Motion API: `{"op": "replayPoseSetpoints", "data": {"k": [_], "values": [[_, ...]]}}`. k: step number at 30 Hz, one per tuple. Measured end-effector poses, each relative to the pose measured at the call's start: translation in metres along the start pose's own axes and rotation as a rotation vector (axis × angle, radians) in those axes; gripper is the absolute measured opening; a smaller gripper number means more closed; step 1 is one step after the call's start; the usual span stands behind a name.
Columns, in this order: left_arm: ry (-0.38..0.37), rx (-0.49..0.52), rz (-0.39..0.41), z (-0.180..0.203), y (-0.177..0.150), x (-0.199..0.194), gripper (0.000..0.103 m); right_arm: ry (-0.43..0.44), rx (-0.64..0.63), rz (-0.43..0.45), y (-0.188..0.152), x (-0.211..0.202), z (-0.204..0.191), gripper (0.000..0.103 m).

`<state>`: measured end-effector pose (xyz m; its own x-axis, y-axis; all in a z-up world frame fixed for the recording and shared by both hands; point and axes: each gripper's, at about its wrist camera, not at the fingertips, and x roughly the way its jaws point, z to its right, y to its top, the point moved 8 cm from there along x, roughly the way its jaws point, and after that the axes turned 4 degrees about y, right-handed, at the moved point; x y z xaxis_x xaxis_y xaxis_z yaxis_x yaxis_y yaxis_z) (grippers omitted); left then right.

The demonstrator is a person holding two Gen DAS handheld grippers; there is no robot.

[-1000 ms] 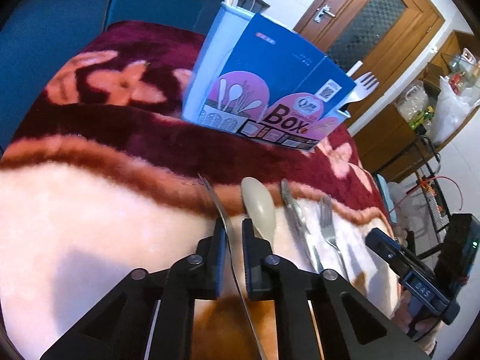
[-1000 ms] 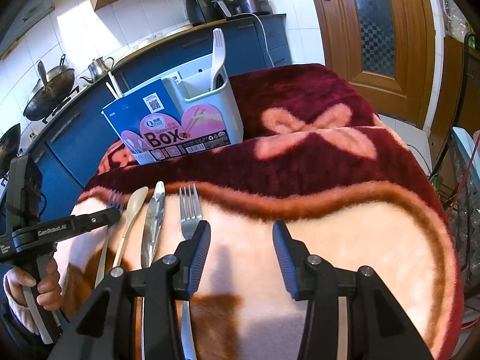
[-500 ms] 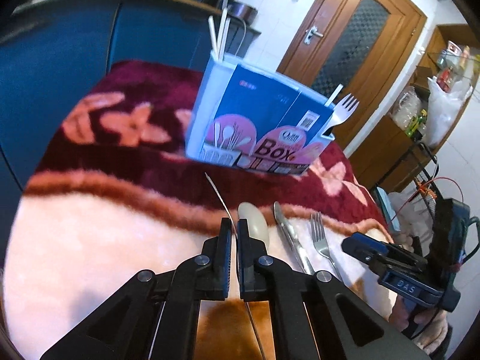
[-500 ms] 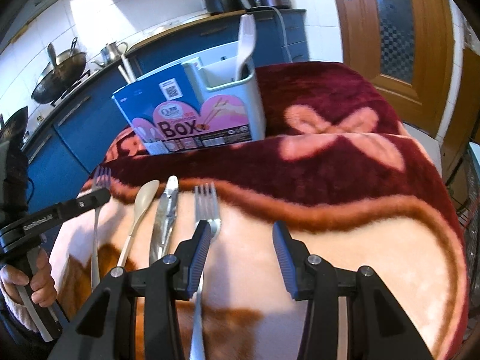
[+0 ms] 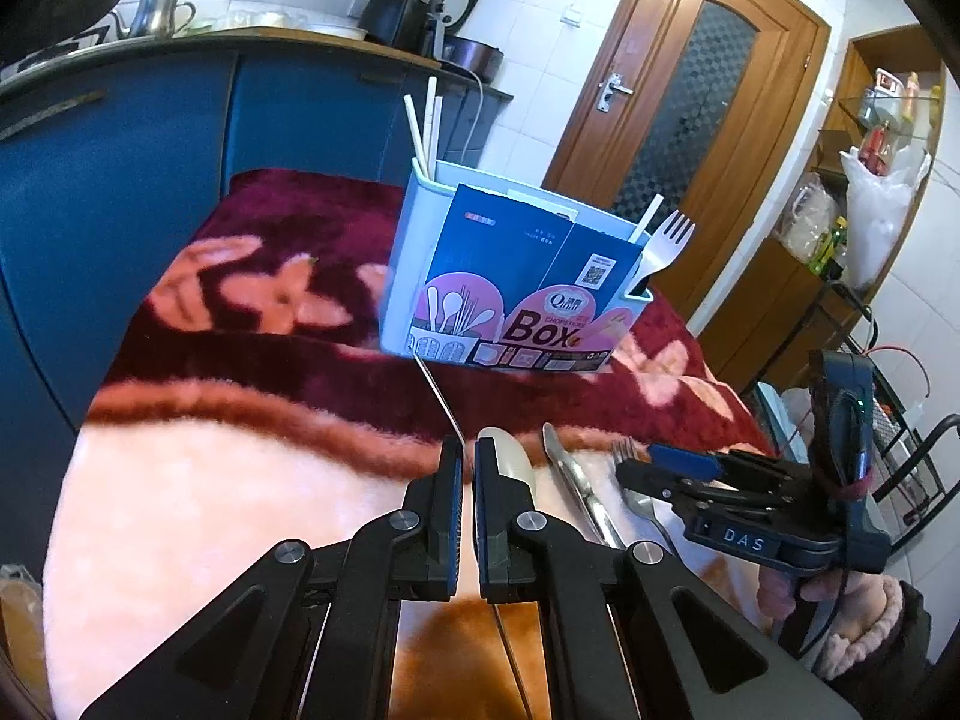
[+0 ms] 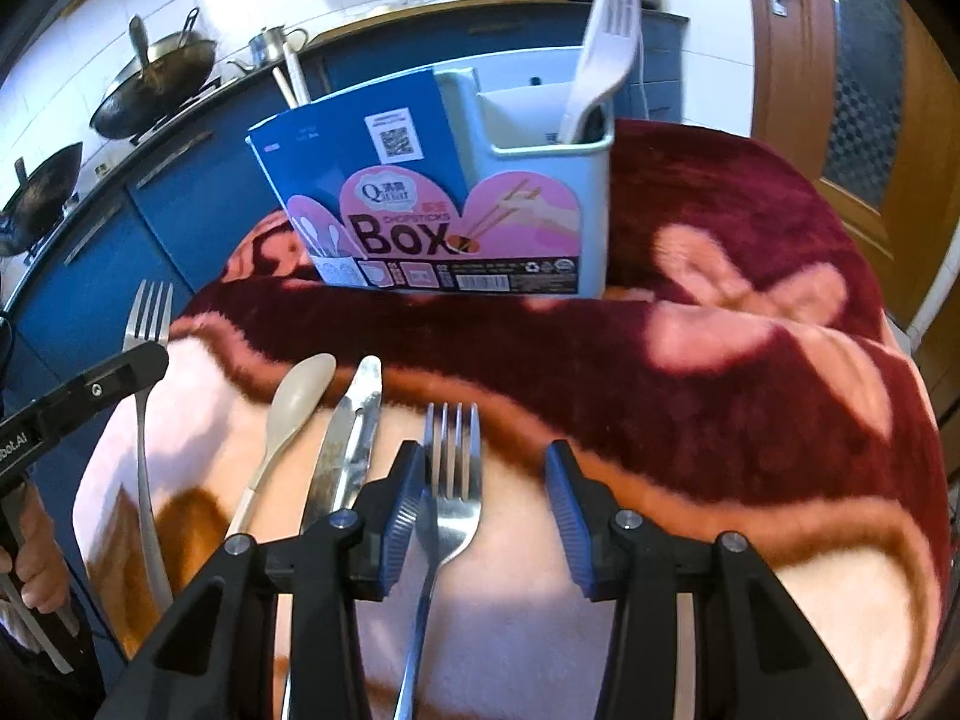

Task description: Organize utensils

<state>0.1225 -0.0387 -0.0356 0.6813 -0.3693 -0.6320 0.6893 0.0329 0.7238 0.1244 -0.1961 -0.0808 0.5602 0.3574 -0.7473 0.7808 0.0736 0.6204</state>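
Observation:
My left gripper [image 5: 467, 450] is shut on a metal fork [image 5: 438, 390], which shows edge-on as a thin line rising toward the box; in the right wrist view that fork [image 6: 147, 324] hangs lifted at the left. On the blanket lie a beige spoon [image 6: 300, 396], a table knife [image 6: 354, 432] and a second metal fork [image 6: 450, 480]. My right gripper [image 6: 486, 480] is open and straddles this second fork, with the left pad close beside it and no pad pressing. The pale blue utensil box [image 6: 540, 180] stands behind, with a white plastic fork [image 6: 606, 42] and chopsticks [image 5: 423, 132] in it.
A plush maroon and pink blanket [image 6: 720, 420] covers the table. Blue cabinets [image 5: 120, 150] with woks and a kettle on the counter run behind. A wooden door [image 5: 690, 120] and a wire rack [image 5: 900, 420] stand to the right.
My left gripper has shut fully on the thin fork and lifted it a little. My right gripper has slid left, so the second fork now lies between its fingers.

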Motion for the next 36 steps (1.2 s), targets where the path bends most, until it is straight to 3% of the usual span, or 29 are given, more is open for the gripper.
{"op": "replayPoseSetpoints", "data": {"k": [4, 6, 11, 13, 20, 36], "values": [[0.0, -0.001, 0.001, 0.0, 0.0, 0.0, 0.003, 0.062, -0.02, -0.006, 0.006, 0.002, -0.004, 0.035], [-0.001, -0.002, 0.002, 0.001, 0.0, -0.001, 0.003, 0.109, -0.008, -0.017, 0.007, 0.004, -0.006, 0.021], [-0.001, 0.003, 0.013, 0.002, 0.001, -0.006, 0.003, 0.149, 0.015, 0.01, 0.008, -0.002, -0.009, 0.014], [-0.002, 0.006, 0.02, 0.003, 0.002, -0.008, 0.003, 0.154, 0.03, 0.041, 0.01, -0.01, -0.007, 0.005], [-0.006, 0.019, 0.074, 0.008, 0.008, -0.021, 0.003, 0.131, 0.039, 0.19, 0.018, -0.048, -0.007, 0.004], [0.017, 0.033, 0.247, 0.013, 0.05, -0.058, 0.002, -0.134, -0.092, 0.565, 0.043, -0.137, -0.023, 0.004]]}}
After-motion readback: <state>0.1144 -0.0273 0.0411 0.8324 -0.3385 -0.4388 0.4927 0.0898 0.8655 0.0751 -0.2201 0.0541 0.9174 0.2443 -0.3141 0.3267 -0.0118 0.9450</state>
